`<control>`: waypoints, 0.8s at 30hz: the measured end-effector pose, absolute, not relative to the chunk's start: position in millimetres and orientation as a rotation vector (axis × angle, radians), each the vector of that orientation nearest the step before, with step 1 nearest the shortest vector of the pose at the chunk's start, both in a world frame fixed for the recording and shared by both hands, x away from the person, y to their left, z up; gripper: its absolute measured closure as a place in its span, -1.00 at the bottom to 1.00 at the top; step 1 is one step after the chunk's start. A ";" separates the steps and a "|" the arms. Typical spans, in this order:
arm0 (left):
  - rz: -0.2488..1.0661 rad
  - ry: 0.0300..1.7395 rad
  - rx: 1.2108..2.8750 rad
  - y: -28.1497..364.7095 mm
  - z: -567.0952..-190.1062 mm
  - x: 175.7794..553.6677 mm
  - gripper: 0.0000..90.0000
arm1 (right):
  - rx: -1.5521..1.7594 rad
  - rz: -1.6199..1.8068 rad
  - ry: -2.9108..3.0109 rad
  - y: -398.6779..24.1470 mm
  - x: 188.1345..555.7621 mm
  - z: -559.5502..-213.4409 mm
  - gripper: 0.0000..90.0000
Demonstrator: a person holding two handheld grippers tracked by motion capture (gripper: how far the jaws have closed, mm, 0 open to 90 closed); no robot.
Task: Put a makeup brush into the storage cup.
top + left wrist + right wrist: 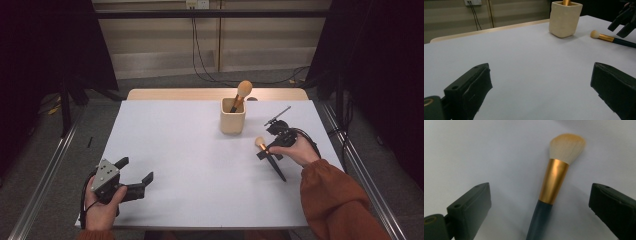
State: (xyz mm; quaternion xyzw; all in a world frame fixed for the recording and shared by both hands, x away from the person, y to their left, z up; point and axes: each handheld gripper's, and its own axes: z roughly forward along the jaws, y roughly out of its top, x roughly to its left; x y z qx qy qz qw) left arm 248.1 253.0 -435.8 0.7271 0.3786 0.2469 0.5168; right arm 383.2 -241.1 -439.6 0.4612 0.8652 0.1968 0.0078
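1. A matte white rectangular worktop (200,165) takes up the middle of the high view, smooth and bare over most of its surface, with a pale wooden edge showing along its far side.

2. The loose makeup brush with a dark slim handle, a shiny gold metal collar and a soft cream rounded bristle head (270,156) lies flat on the worktop at the centre right of the high view, its bristles toward the upper left and its tapered handle running to the lower right.

3. The black right claw (272,150), held in a hand with a rust-orange sleeve, hovers over that brush. In the right gripper view its two blocky jaws stand spread wide at the lower corners, with the brush (554,187) between them and touching neither.

4. The black left claw (135,172), topped by a grey three-cornered plate, sits at the lower left of the high view, its jaws spread wide with bare worktop between them.

5. A cream, square-sided cup with rounded corners and a matte finish (233,116) stands upright above centre, near the loose brush but apart from it.

6. A second brush with a gold collar and peach rounded head (243,92) leans inside the cup, bristles up.
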 end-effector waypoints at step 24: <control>0.590 0.898 1.756 252.3 -436.2 248.0 -0.93 | 1.445 0.288 2.805 -226.1 396.9 -447.7 -0.24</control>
